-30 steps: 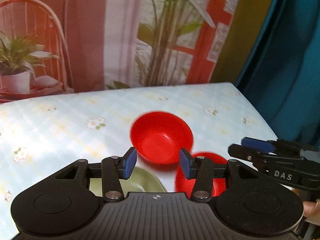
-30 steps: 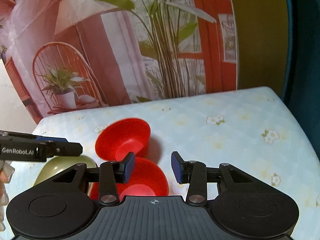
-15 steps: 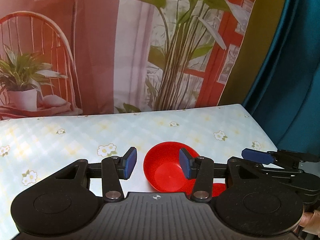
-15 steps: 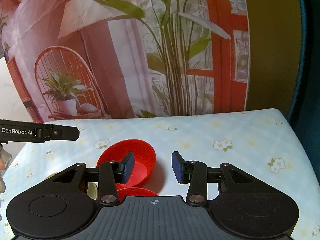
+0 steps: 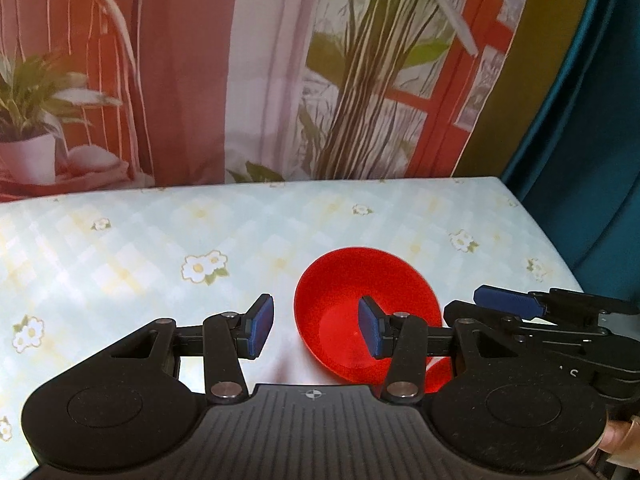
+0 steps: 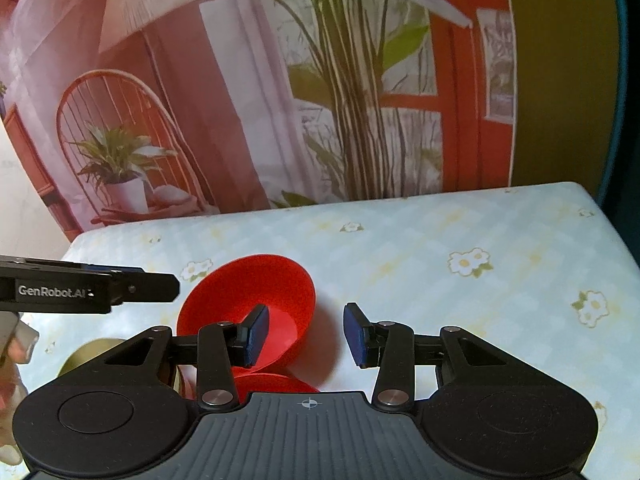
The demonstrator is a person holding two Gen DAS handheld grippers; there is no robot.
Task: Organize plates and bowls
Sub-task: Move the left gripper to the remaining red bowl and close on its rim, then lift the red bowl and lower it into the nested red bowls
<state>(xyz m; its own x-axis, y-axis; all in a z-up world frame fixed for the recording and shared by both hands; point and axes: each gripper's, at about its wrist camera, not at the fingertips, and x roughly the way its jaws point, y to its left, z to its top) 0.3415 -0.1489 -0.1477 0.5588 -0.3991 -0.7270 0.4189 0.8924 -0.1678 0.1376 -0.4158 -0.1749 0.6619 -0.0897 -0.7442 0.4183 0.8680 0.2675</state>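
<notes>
Looking down, we see a glossy red bowl (image 5: 366,312) tilted on the floral counter (image 5: 160,248); at six o'clock, both hand-held grippers (image 5: 316,332) (image 6: 304,334) gape apart, empty.

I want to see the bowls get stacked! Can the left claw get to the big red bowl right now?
Probably yes. The left claw is open and empty, and the red bowl lies tilted on the flowered tablecloth just ahead, with nothing between them. The right claw hovers close beside it and might crowd the grab.

Red bowl (image 5: 366,312) tilted on table, w/ red dish (image 6: 276,383) beside.
</notes>
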